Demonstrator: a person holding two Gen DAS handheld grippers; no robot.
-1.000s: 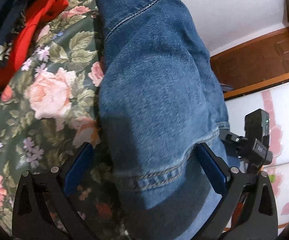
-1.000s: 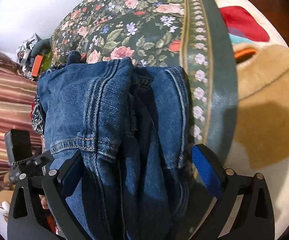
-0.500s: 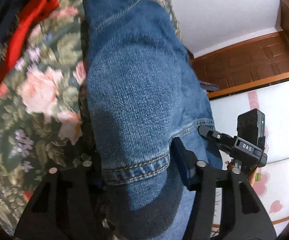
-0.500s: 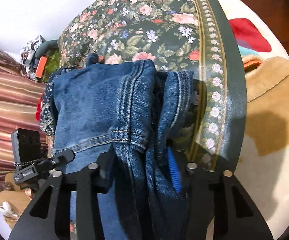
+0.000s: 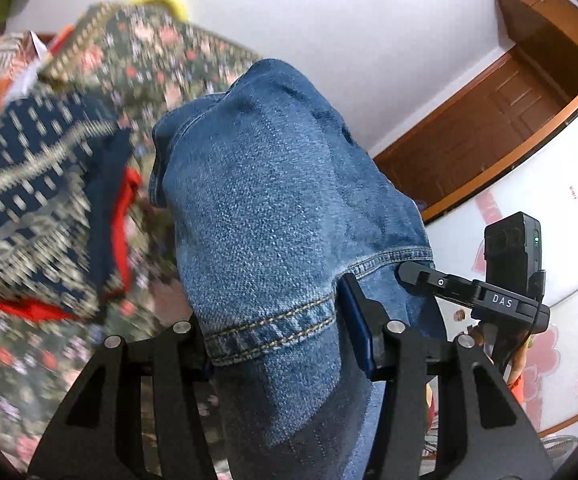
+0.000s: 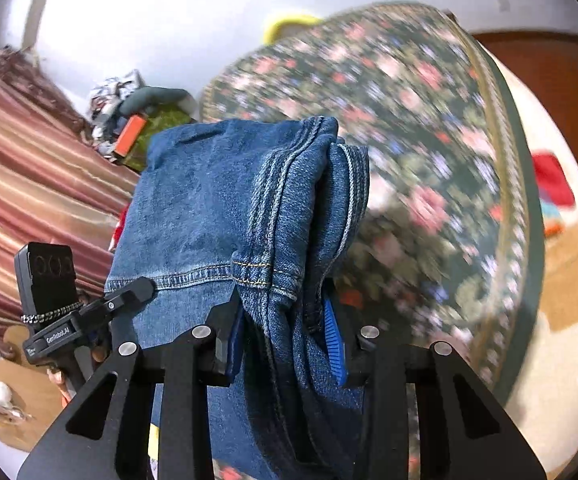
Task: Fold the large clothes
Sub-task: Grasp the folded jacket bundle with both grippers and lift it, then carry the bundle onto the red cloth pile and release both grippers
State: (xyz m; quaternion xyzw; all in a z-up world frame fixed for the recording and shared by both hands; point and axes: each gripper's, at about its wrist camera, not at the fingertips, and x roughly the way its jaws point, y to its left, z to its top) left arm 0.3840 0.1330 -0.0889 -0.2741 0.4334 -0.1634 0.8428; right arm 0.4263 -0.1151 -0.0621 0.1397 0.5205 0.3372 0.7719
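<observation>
Two hems of the folded blue denim jeans (image 5: 273, 216) are now pinched, one in each hand-held gripper, where a second ago both sets of jaws stood wide around the cloth without pressing it. The left hand-held gripper (image 5: 277, 340) has just been closing, and its blue pads are now clamped on the stitched hem of one leg; the right hand-held gripper (image 6: 285, 332) has just been closing as well, and a thicker bunch of seamed layers is squeezed between its pads. Compared with the earlier pictures, the garment is seen raised off the dark floral bedspread (image 6: 429, 128), which has dropped away and is smeared by motion, while far more of the white wall (image 5: 329, 20) and the brown wooden door (image 5: 501, 116) is taken in behind the denim. The jeans hang forward from both grips, their far fold draped above the bed, beside a navy patterned cloth (image 5: 29, 208) and a red garment (image 5: 125, 208) left lying on the left. From this it is judged that the grasp has been secured and the lift begun, so that the hem end can be carried over toward the far end for the next fold. A slip of the bulkier right-hand bunch is judged the main risk, since several layers are gripped unevenly there.
</observation>
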